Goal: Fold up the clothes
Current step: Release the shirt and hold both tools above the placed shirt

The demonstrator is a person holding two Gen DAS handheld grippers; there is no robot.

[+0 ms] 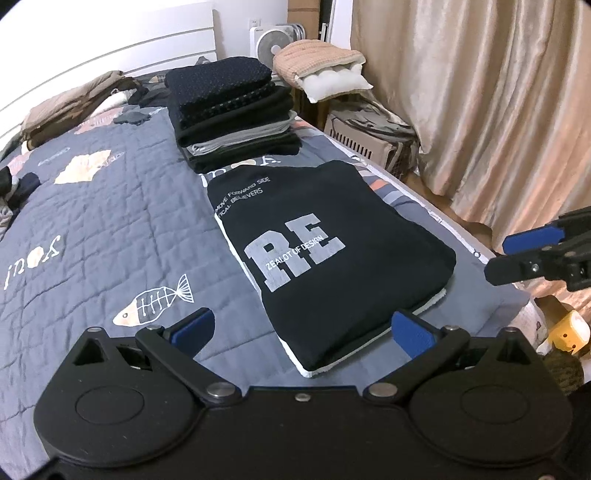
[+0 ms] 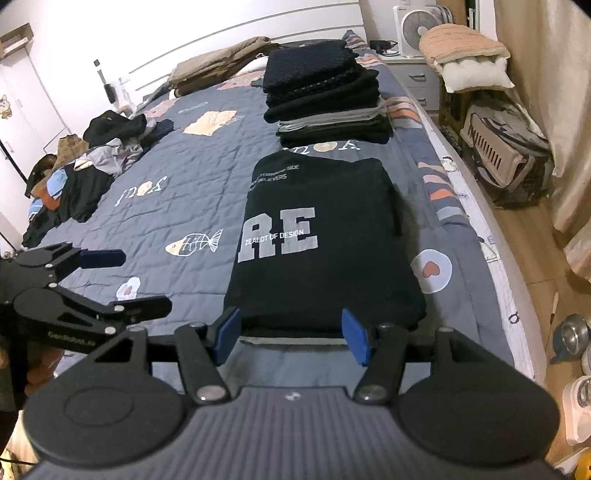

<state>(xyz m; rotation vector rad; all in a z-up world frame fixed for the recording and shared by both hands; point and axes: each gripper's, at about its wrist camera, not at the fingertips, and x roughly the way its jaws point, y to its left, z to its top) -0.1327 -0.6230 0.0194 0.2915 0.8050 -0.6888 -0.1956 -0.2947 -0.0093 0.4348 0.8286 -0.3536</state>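
Note:
A black sweatshirt (image 1: 332, 251) (image 2: 325, 236) with grey "RE" lettering lies folded into a rectangle on the grey quilt, its pale lining showing at the near edge. My left gripper (image 1: 303, 328) is open just short of that near edge, holding nothing. My right gripper (image 2: 291, 338) is open too, with its blue pads (image 2: 356, 341) either side of the sweatshirt's near edge, apart from the cloth. From the left wrist view the right gripper (image 1: 517, 254) shows at the bed's right side. Behind the sweatshirt stands a stack of folded dark clothes (image 1: 232, 114) (image 2: 325, 96).
A heap of unfolded clothes (image 2: 81, 173) lies at the bed's left side. A beige folded garment (image 2: 218, 66) sits near the headboard. Right of the bed are a pet carrier (image 2: 506, 151), a fan (image 2: 413, 26), a cushion (image 2: 469, 55), curtains (image 1: 498, 92) and bowls (image 2: 570, 336) on the wooden floor.

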